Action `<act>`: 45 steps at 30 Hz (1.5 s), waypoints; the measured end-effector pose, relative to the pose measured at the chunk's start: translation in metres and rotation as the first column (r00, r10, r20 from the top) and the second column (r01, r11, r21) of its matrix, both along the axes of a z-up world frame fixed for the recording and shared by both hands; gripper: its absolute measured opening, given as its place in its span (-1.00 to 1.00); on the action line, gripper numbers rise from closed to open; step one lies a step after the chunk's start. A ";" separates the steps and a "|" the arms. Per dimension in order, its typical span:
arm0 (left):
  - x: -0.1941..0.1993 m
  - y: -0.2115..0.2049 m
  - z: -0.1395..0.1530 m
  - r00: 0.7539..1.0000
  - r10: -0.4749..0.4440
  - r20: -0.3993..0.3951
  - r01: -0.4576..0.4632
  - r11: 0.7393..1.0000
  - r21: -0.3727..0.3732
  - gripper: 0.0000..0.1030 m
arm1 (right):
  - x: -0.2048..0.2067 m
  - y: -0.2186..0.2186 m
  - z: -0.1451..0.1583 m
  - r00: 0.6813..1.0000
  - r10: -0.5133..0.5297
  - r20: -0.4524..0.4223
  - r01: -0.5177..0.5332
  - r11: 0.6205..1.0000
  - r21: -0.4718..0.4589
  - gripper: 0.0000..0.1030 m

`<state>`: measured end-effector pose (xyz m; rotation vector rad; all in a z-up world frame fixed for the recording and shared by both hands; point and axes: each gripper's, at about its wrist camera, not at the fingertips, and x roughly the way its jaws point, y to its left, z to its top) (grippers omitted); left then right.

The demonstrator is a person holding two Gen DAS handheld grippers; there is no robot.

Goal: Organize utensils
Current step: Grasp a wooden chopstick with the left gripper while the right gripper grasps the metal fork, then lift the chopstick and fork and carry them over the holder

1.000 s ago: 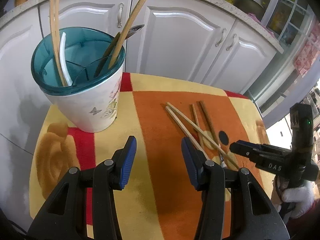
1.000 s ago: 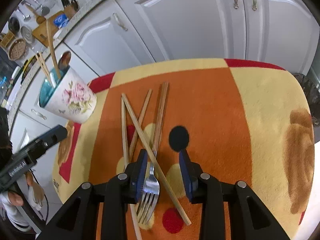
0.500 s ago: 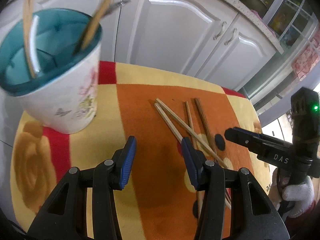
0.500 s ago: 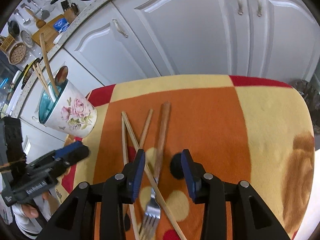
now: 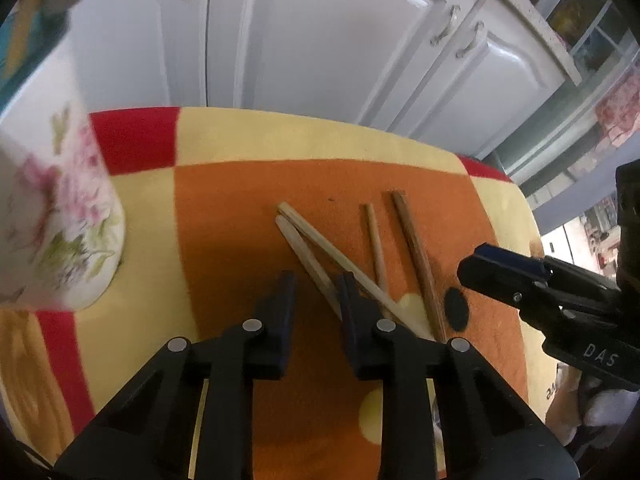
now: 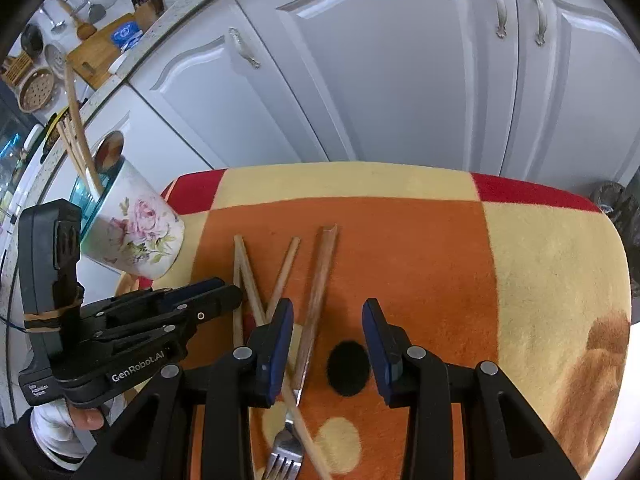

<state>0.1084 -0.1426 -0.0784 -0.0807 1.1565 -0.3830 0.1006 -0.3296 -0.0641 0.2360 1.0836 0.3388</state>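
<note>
So the floral utensil cup [image 6: 134, 236] far left holds chopsticks and a wooden spoon. Loose chopsticks [image 5: 328, 256] and fork [image 6: 286, 450] lie mid-blanket [image 6: 540, 248], right side free. Left gripper [image 5: 316, 292] closing on nothing; right gripper [image 6: 326, 320] released.

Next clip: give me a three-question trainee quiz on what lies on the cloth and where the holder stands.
1. True or false: the fork lies on the cloth among the chopsticks.
2. Which side of the right wrist view shows the floral holder: A left, B right?
3. Fill in: the left hand-held gripper hangs over the ____ patch of cloth.
Key: 1 true; 2 A; 3 orange.
</note>
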 end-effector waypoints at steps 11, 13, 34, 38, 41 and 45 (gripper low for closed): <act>-0.014 0.019 0.000 0.998 -0.050 -0.038 0.050 0.999 -0.010 -0.88 | 0.038 0.029 -0.019 0.999 0.032 -0.030 -0.034 0.997 -0.072 -0.78; -0.013 0.021 0.001 0.998 -0.055 -0.042 0.054 0.998 -0.018 -0.88 | 0.035 0.027 -0.018 0.998 0.043 -0.040 -0.046 0.996 -0.078 -0.78; -0.045 0.046 0.059 0.987 -0.080 0.142 0.090 0.994 -0.064 -0.91 | -0.032 -0.007 0.058 0.989 -0.005 0.149 0.009 1.000 -0.026 -0.81; -0.069 0.063 0.092 0.974 -0.071 0.213 0.094 0.991 -0.098 -0.91 | -0.063 -0.014 0.090 0.975 -0.017 0.220 0.020 1.000 -0.012 -0.82; -0.089 0.074 0.117 0.961 -0.069 0.268 0.101 0.989 -0.108 -0.92 | -0.088 -0.015 0.110 0.965 -0.020 0.263 0.023 1.000 -0.010 -0.82; -0.112 0.095 0.150 0.940 -0.041 0.338 0.091 0.987 -0.132 -0.92 | -0.111 -0.009 0.137 0.947 0.000 0.321 0.011 0.999 -0.032 -0.82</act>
